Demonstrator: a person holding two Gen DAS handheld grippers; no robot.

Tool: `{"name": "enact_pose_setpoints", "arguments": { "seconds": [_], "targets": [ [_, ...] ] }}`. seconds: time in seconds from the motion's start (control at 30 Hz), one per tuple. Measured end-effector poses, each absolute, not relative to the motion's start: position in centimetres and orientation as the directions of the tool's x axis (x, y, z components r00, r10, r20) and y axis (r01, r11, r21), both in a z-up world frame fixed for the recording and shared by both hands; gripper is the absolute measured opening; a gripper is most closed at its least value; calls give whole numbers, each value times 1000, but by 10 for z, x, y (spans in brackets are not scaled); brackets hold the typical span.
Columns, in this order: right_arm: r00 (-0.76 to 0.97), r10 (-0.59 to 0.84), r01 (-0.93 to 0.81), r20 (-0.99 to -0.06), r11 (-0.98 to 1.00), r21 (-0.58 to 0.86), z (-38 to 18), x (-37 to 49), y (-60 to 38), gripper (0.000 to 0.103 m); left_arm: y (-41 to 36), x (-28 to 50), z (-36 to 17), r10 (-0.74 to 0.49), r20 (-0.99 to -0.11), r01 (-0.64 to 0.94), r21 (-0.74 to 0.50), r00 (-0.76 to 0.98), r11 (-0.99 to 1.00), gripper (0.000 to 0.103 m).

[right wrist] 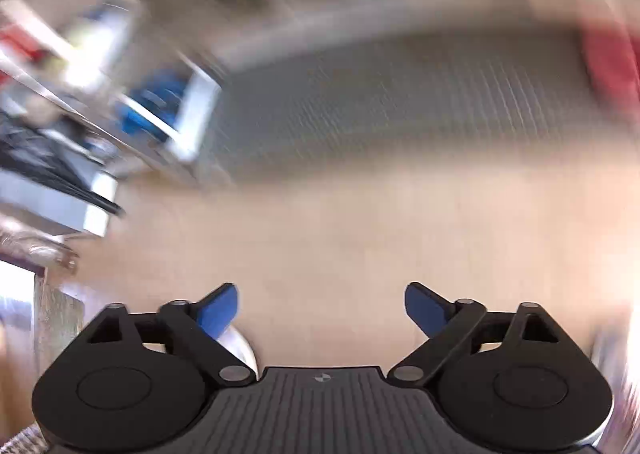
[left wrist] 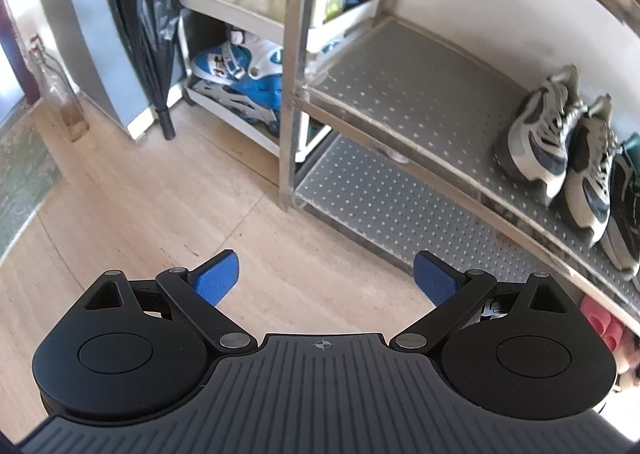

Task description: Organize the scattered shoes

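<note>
A metal shoe rack [left wrist: 400,94] with perforated shelves stands ahead in the left wrist view. A pair of grey and white sneakers [left wrist: 560,146] sits at the right end of its middle shelf, with a dark shoe [left wrist: 626,210] beside them. Pink slippers [left wrist: 600,322] show under the shelf at the far right. My left gripper [left wrist: 326,280] is open and empty above the wooden floor. My right gripper [right wrist: 320,308] is open and empty over the floor; its view is heavily blurred. A red blur [right wrist: 608,66] lies at its right edge.
A white plastic rack [left wrist: 240,26] left of the metal rack holds blue and white roller skates [left wrist: 240,70] and bags. A folded black umbrella [left wrist: 148,34] leans beside it. A glass bottle [left wrist: 60,90] stands on the floor at left, near a green mat [left wrist: 24,174].
</note>
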State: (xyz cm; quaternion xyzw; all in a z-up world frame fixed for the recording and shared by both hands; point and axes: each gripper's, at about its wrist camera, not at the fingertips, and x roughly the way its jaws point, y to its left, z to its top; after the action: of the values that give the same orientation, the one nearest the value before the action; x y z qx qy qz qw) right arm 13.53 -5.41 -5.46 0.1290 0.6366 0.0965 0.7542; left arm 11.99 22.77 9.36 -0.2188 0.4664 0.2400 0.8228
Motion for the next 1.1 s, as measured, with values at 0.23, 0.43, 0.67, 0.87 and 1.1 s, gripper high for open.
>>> {"name": "enact_pose_setpoints", "arguments": {
  "seconds": [0.23,0.43,0.67,0.87,1.1],
  "targets": [
    [-173,247,246,-953,948,201,-165,57,-105,71,185,139,84,107,-895,-497,-139,433,856,97],
    [-183,328,209,-927,934,290,-170,53,-95,67,148,156,80,74,-901,-407,-119,427,906,97],
    [-218,288,93,-932,957,274,-169,49,-75,70,98,166,74,55,-906,-279,-71,421,958,97],
    [-211,232,3,-950,971,237,-173,46,-66,77,86,167,74,74,-898,-245,-38,433,969,97],
    [-204,189,-51,-961,978,203,-188,43,-54,79,95,165,73,77,-899,-265,-44,431,963,97]
  ]
}}
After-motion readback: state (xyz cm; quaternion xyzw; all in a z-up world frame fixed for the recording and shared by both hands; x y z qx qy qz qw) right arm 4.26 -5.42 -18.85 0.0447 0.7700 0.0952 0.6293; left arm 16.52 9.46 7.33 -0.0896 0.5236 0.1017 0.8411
